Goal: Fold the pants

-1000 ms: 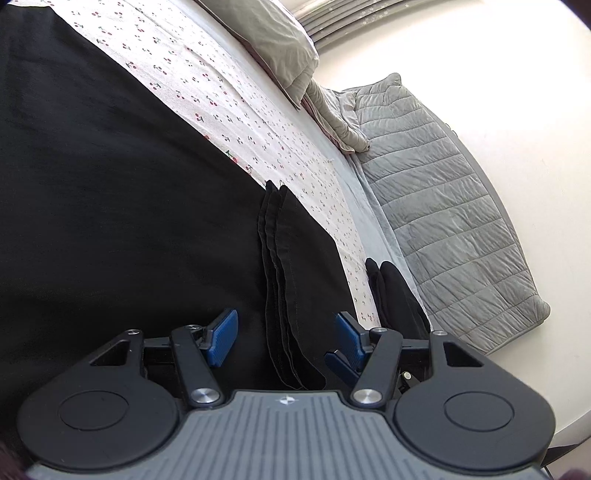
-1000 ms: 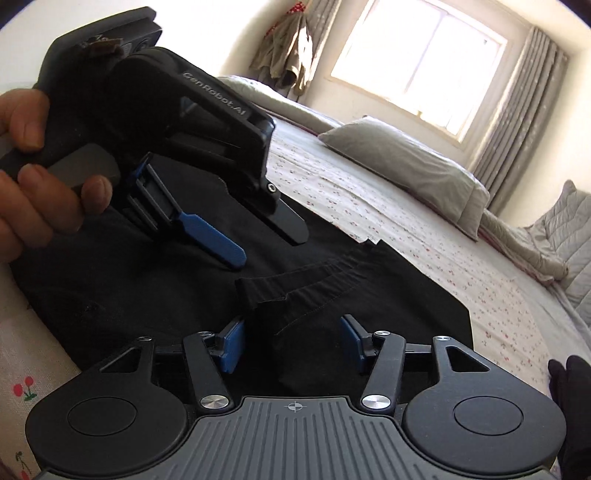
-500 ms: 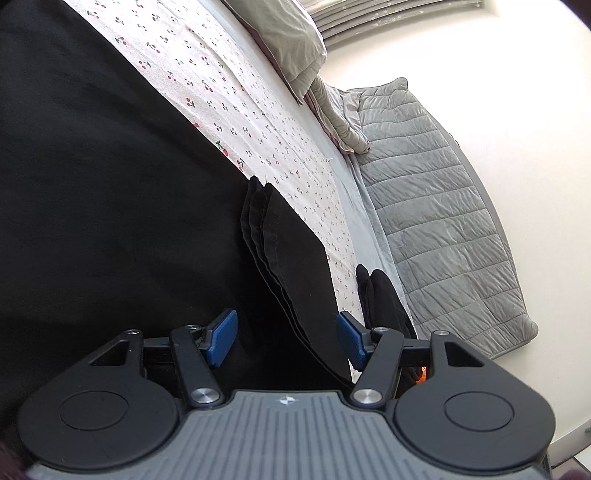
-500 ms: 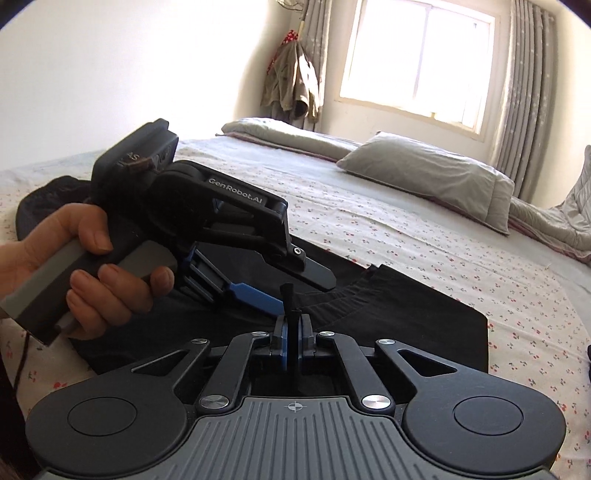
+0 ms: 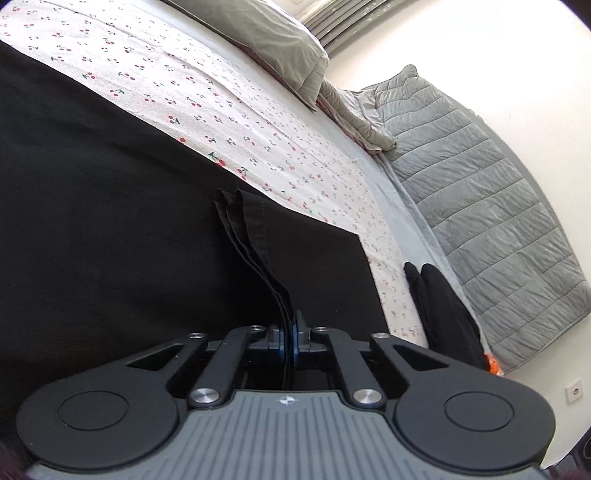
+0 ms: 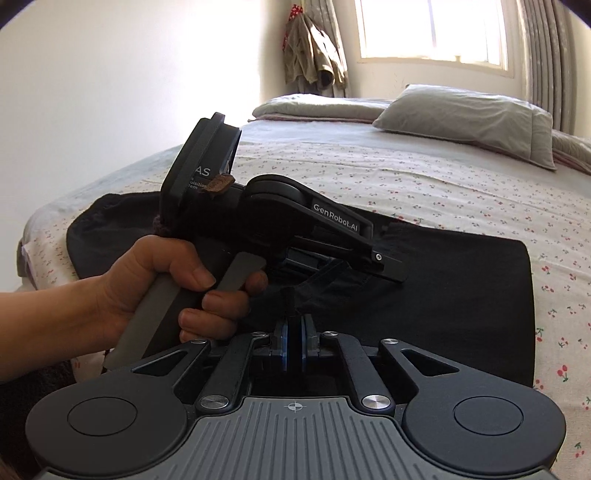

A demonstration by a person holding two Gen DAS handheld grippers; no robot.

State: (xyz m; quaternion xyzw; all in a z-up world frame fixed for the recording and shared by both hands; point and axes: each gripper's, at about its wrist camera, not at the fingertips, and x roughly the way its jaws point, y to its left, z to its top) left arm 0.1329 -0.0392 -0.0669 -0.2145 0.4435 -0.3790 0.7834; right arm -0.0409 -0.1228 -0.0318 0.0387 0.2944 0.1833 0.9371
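Black pants (image 5: 110,221) lie spread on the cherry-print bed sheet (image 5: 258,122). My left gripper (image 5: 290,328) is shut on the stacked hem layers (image 5: 255,240) of a folded edge, which run up from between its pads. In the right wrist view the pants (image 6: 461,288) stretch to the right, and a hand (image 6: 147,291) holds the left gripper (image 6: 386,264) just above the cloth. My right gripper (image 6: 294,325) has a ridge of black pants fabric (image 6: 288,299) pinched between its blue pads; its jaws are opening slightly.
Grey pillows (image 6: 465,114) lie at the head of the bed. A grey quilted blanket (image 5: 480,192) hangs along the far side, with a dark folded garment (image 5: 443,306) beside it at the bed's edge. A jacket (image 6: 314,55) hangs by the window (image 6: 432,29).
The left jaws went from wide open to closed on the hem layers. The right jaws closed on a fold of pants, and that gripper rose and rolled level.
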